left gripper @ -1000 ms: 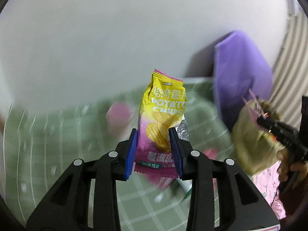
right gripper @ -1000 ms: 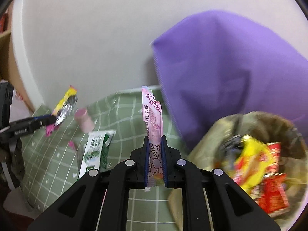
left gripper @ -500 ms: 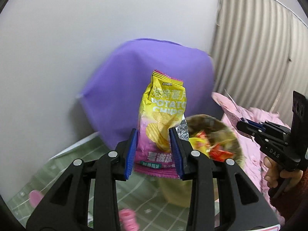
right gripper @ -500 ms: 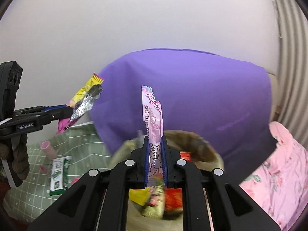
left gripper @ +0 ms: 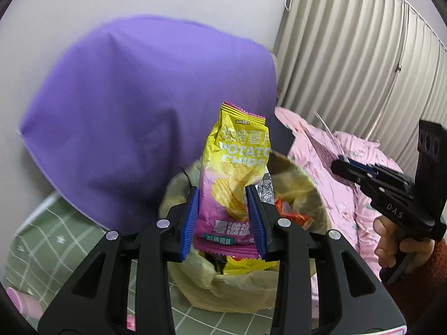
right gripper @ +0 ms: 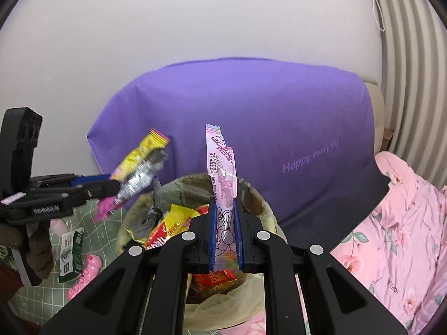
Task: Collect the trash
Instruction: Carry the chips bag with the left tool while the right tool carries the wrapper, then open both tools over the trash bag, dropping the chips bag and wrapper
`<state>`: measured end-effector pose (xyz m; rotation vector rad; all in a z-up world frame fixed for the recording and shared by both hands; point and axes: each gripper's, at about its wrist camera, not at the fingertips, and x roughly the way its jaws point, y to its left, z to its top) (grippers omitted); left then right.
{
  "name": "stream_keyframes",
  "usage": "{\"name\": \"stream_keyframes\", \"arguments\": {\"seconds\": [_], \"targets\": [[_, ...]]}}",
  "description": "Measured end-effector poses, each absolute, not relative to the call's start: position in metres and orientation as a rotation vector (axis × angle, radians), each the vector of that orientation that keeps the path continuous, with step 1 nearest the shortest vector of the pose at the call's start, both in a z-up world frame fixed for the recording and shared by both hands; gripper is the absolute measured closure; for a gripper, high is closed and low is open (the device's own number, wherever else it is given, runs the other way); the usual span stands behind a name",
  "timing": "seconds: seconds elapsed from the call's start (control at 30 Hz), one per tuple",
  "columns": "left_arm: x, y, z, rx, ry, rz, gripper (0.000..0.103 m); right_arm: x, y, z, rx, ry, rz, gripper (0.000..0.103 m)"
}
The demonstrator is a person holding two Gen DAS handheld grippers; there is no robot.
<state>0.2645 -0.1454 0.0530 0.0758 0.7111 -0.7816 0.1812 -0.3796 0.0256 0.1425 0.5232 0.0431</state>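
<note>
Left wrist: trash bag [left gripper: 223, 293] now beneath chip packet [left gripper: 237, 173].

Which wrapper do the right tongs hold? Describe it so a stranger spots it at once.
Find the big purple cushion, then the open trash bag in front of it. The right tongs clamp a long, narrow pink wrapper standing upright above the bag, unlike the wide yellow potato chip bag to its left.

Item count: two grippers, two held wrappers, one bin.
One chip bag [left gripper: 234, 173], one pink stick wrapper [right gripper: 222, 178], one lined trash bin [right gripper: 223, 304], one purple pillow [right gripper: 251, 117].
</note>
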Motion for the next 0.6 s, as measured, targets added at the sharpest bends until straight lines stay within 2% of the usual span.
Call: {"name": "stream_keyframes", "arguments": {"seconds": [0.2, 0.43, 0.57, 0.6], "targets": [[0.281, -0.165, 0.026, 0.066, 0.794, -0.813, 0.069, 0.205, -0.381, 0.001, 0.150, 0.610, 0.085, 0.091], [0.306, -0.170, -0.004, 0.006, 0.901, -0.828, 0.063, 0.229, -0.379, -0.030, 0.118, 0.724, 0.063, 0.091], [0.305, -0.165, -0.006, -0.014, 0.904, -0.856, 0.054, 0.226, -0.378, -0.038, 0.115, 0.732, 0.065, 0.089], [0.303, -0.163, -0.004, -0.019, 0.897, -0.860, 0.053, 0.226, -0.378, -0.038, 0.113, 0.732, 0.065, 0.086]]}}
